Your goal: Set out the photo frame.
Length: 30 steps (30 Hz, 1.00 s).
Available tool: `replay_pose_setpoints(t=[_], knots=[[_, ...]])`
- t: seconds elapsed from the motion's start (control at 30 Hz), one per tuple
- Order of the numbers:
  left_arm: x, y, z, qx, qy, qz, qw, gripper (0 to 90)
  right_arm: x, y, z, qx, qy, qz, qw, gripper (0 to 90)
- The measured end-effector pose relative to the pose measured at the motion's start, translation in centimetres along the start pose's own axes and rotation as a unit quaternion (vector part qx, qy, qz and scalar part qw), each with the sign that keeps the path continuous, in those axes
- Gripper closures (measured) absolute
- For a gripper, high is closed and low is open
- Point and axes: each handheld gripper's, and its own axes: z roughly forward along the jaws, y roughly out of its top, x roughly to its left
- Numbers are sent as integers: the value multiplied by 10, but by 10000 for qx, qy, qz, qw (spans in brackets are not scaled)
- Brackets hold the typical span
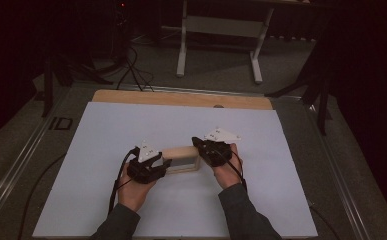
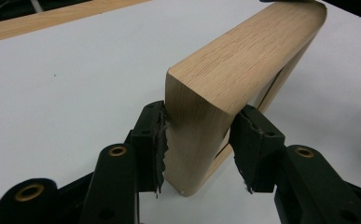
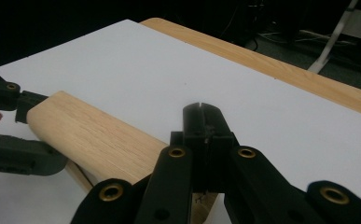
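A pale wooden frame (image 1: 182, 158) with rounded corners stands on edge on the white table top (image 1: 131, 120). My left gripper (image 1: 164, 163) has its jaws on either side of the frame's left end. In the left gripper view both pads (image 2: 159, 135) press against the rounded end of the frame (image 2: 243, 60), with the left gripper (image 2: 201, 111) straddling it. My right gripper (image 1: 197, 143) is shut with nothing between its jaws and sits over the frame's right end. In the right gripper view the right gripper (image 3: 201, 109) points past the frame (image 3: 94, 140), and the left gripper (image 3: 15, 130) shows at the far end.
A strip of bare wood (image 1: 181, 99) runs along the table's far edge. Beyond it on the dark floor stand the legs of a white desk (image 1: 220, 27), some cables (image 1: 131, 70) and dark stands (image 1: 323, 95). White table top lies on all sides of the frame.
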Motion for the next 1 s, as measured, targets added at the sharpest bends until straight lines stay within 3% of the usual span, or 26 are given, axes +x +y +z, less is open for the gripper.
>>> replay_pose_setpoints(t=[0.1, 0.17, 0.6, 0.87, 1.0], knots=[[0, 0, 0, -5, -2, -14, 10000, 560, 0, 0, -1, 11, 2, 11, 10000, 898], [1, 0, 0, -23, -15, 26, 10000, 560, -1, 0, -1, 11, -50, 4, 10000, 827], [2, -1, 0, -44, -68, 3, 10000, 560, -5, -4, -18, -52, -13, -106, 9999, 608], [2, -1, 0, -30, -60, 40, 10000, 561, -11, -15, -30, -72, 287, -80, 9995, 521], [2, -1, 0, -29, -65, 52, 10000, 563, -10, -21, -27, 85, 435, -152, 9989, 476]])
